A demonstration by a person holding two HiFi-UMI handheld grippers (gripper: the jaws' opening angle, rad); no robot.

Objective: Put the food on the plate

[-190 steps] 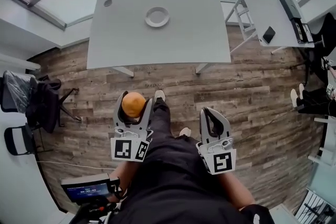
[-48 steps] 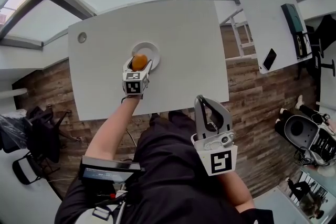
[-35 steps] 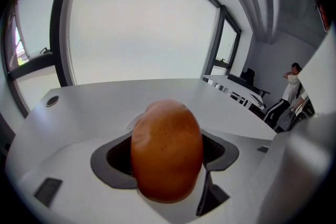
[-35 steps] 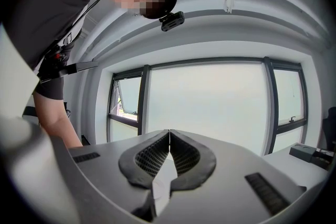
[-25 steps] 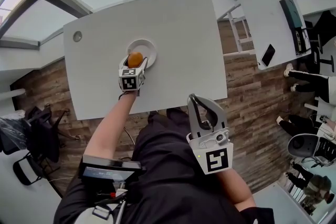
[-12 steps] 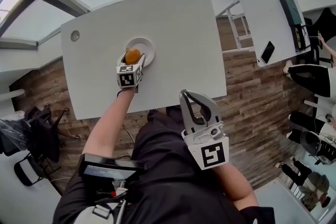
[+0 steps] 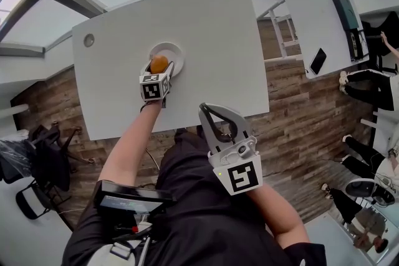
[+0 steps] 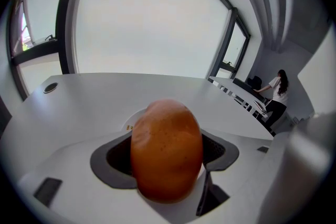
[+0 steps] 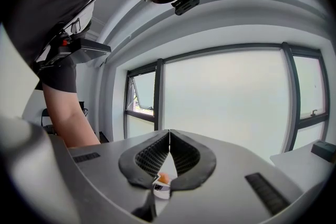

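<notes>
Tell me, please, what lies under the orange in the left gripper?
The white plate on the table lies under the orange, which the left gripper clamps. Only the plate's rim shows; the orange covers its middle, so contact cannot be seen.

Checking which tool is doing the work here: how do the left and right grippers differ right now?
The left gripper is clamped on an orange; the right gripper is shut on nothing, tips touching. The left gripper reaches out over the plate on the table; the right gripper is held back near the person's body. Both carry a marker cube.
</notes>
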